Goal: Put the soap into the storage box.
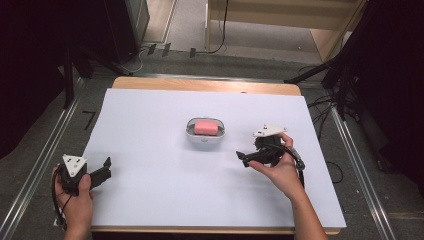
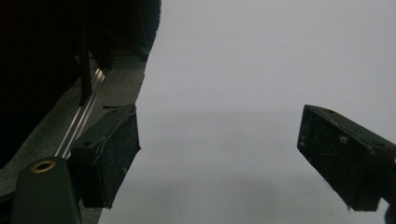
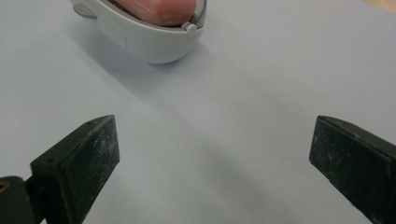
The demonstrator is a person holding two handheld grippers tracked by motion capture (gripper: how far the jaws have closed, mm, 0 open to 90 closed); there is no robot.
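A white oval dish [image 1: 205, 136] holding a pink soap bar [image 1: 205, 127] sits near the middle of the white sheet. In the right gripper view the dish [image 3: 154, 44] and the soap [image 3: 161, 9] lie at the top left, beyond the jaws. My right gripper [image 1: 248, 158] is held low to the right of the dish, jaws pointing left; it is open [image 3: 212, 163] and holds nothing. My left gripper [image 1: 104, 167] rests at the sheet's front left corner, open [image 2: 217, 156] and holding nothing, over bare sheet.
The white sheet [image 1: 150, 165] covers a wooden table [image 1: 205, 84]. Metal rails [image 1: 42, 160] run along both sides. Black stand legs [image 1: 320, 70] and cables lie on the floor beyond the table. A pale wooden unit [image 1: 285, 15] stands at the back.
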